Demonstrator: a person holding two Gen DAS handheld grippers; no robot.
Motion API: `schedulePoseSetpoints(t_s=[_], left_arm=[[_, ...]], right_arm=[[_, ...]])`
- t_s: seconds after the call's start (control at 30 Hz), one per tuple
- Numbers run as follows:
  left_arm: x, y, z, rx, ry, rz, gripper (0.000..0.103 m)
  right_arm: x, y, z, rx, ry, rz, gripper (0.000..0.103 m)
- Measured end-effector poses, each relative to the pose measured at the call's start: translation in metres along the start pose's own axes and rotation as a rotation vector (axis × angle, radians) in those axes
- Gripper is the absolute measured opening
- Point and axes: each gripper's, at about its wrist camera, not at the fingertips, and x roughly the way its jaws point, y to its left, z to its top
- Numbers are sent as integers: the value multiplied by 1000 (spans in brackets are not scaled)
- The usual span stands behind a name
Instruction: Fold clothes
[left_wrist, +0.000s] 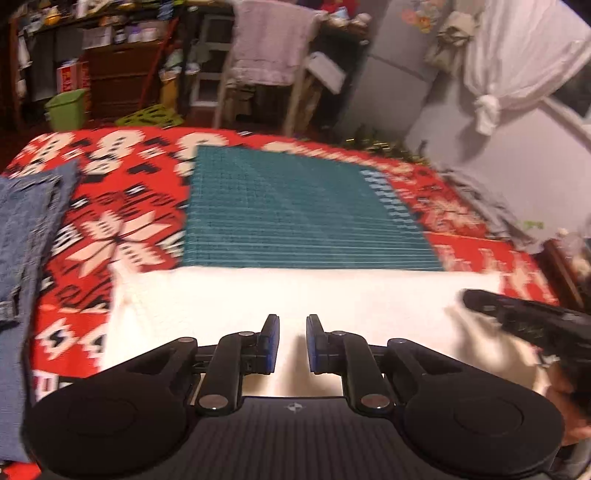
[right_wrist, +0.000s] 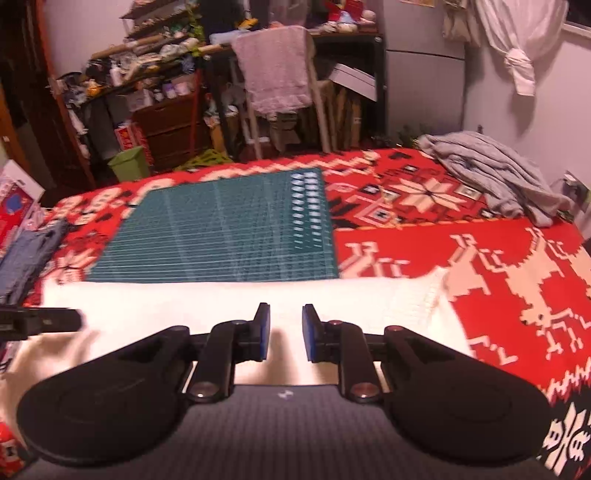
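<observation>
Nearest the lens: left hand-held gripper (left_wrist: 292, 343), jaws apart with nothing between them, poised low over white cloth (left_wrist: 258, 295). Same for right hand-held gripper (right_wrist: 285, 332): jaws apart, empty, hovering over the same cloth, seen at the right edge of the left view as a dark blurred shape. White cloth spread flat across the near part of the bed, on a red patterned blanket (right_wrist: 424, 251), far edge overlapping the near edge of a green cutting mat (right_wrist: 221, 229). Looks soft, light and limp, perhaps with a knitted or waffle texture at the corners, though blurred; likely to sag and drape when lifted, not slippery, not fragile. Best taken by pinching the near hem or the two near corners, one per side, then carried toward the far edge so the fold lands square. Thin layer on a soft blanket: risk of catching the blanket underneath with the pinch. Blue denim garment (left_wrist: 26, 229) lying at the left edge of the bed, apart from the white cloth. Grey garment (right_wrist: 495, 177) heaped in the far right corner, well apart, not yet folded. Beyond the bed, a chair with a pinkish towel (right_wrist: 275, 70) over its back.
</observation>
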Motion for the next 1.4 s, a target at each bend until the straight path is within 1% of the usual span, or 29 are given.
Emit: schedulePoseSetpoints(t_s=[0.07,0.17,0.27,0.4,0.47,0.5,0.63,0.67,0.7,0.77,0.83,0.9,0.97,1.07,1.2,1.33,1.4], left_arm=[[2,-15,-2,25,1,-29,14],[13,-28,-7,47,29,-49,14],[24,-34,-15,66,57,-49,14],[23,-32,-21,90,54,-28,14],[19,-29,-21,91,51,-10,13],[17,-26,-21,90,47,4,12],[9,-10,-24,83,39,62,11],[8,-5,-25,80,38,76,10],[5,-1,-27,76,36,85,4],[0,8,-28,69,32,120,5],[-5,13,-29,61,29,124,5],[-11,13,-29,54,20,125,5],[-16,11,-29,49,8,121,7],[-21,-1,-29,65,-13,69,7],[-14,-28,-33,105,-15,30,7],[-1,-44,-42,136,4,17,7],[3,-46,-48,162,6,42,7]], right_arm=[[-1,9,-1,-7,3,31,20],[1,20,-7,-23,30,56,21],[5,29,-14,-56,59,66,21],[5,32,-21,-90,61,67,21],[2,26,-21,-87,59,53,21],[2,22,-21,-82,56,35,21],[-1,-6,-19,-23,53,-22,21],[-1,-14,-19,-9,52,-32,21],[-2,-21,-19,6,51,-41,21],[-4,-31,-18,29,54,-60,21],[-7,-37,-16,50,52,-73,21],[-14,-39,-14,54,33,-66,21],[-22,-34,-13,50,17,-43,21],[-30,-15,-15,19,6,15,21],[-30,18,-24,-72,9,66,21],[-21,36,-38,-127,37,67,21],[-18,36,-45,-134,44,52,21]])
